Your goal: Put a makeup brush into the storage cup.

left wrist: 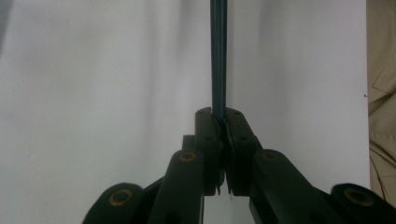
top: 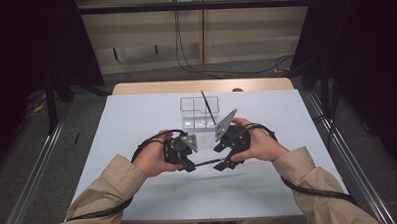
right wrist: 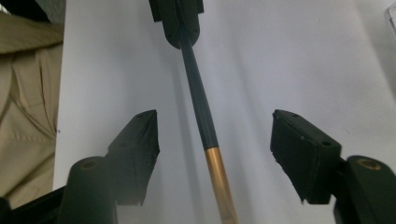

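Observation:
A thin brush (top: pixel 204 163) with a dark handle (right wrist: pixel 200 107) and a gold ferrule (right wrist: pixel 218 177) is held level just above the white table (top: pixel 136 119), between the two hands. My left gripper (left wrist: pixel 223 122) is shut on the dark handle (left wrist: pixel 218 56), which runs straight out from its jaws. It also appears as the far gripper (right wrist: pixel 180 23) in the right gripper view. My right gripper (right wrist: pixel 215 126) is open, its jaws standing wide to either side of the brush without touching it. In the high view the left gripper (top: pixel 189 166) and right gripper (top: pixel 221 165) face each other.
A clear divided container (top: pixel 200 113) stands on the table behind the hands, with another brush (top: pixel 208 105) leaning in it. The person's tan sleeves (top: pixel 114 185) come in from the near edge. Cables trail from both grippers.

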A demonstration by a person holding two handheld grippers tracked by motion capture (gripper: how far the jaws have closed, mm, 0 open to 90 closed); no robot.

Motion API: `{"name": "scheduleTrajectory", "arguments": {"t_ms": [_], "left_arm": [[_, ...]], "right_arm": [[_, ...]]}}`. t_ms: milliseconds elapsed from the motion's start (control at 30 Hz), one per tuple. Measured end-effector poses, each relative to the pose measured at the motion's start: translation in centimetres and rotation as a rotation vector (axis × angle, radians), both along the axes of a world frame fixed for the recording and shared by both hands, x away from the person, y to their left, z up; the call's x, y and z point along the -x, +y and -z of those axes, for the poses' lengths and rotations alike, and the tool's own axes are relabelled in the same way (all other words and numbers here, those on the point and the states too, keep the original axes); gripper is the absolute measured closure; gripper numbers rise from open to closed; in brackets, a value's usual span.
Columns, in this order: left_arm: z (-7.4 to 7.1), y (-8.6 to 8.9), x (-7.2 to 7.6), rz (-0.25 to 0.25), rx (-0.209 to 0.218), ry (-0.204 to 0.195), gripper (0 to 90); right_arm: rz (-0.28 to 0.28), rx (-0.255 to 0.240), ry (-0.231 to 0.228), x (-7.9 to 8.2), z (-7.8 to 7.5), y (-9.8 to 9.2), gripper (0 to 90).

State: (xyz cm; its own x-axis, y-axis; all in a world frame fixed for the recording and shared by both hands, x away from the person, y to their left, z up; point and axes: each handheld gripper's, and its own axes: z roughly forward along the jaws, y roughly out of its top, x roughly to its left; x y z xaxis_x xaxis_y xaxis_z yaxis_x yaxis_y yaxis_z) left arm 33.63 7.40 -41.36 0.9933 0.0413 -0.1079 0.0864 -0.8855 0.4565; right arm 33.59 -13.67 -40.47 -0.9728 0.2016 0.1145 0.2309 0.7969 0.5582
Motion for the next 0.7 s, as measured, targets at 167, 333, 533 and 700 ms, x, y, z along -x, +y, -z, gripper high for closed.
{"name": "scheduleTrajectory", "arguments": {"t_ms": [167, 333, 533, 700], "left_arm": [[0.1, 0.2, -0.1, 0.002, -0.001, -0.002, 85.8], [0.1, 0.5, 0.0, -0.017, 0.014, -0.011, 85.8], [0.1, 0.9, 0.0, -0.026, 0.032, -0.005, 85.7], [0.2, 1.2, -0.1, -0.033, 0.047, -0.002, 85.8]], "right_arm": [[0.052, -0.095, 0.008, -0.1, 0.1, -0.9, 23.5], [0.098, -0.205, 0.008, 0.0, 0.1, -1.6, 20.6], [0.179, -0.341, -0.004, -0.1, 0.7, -2.7, 19.8], [0.225, -0.438, -0.009, 0.1, 0.9, -3.2, 18.5]]}}
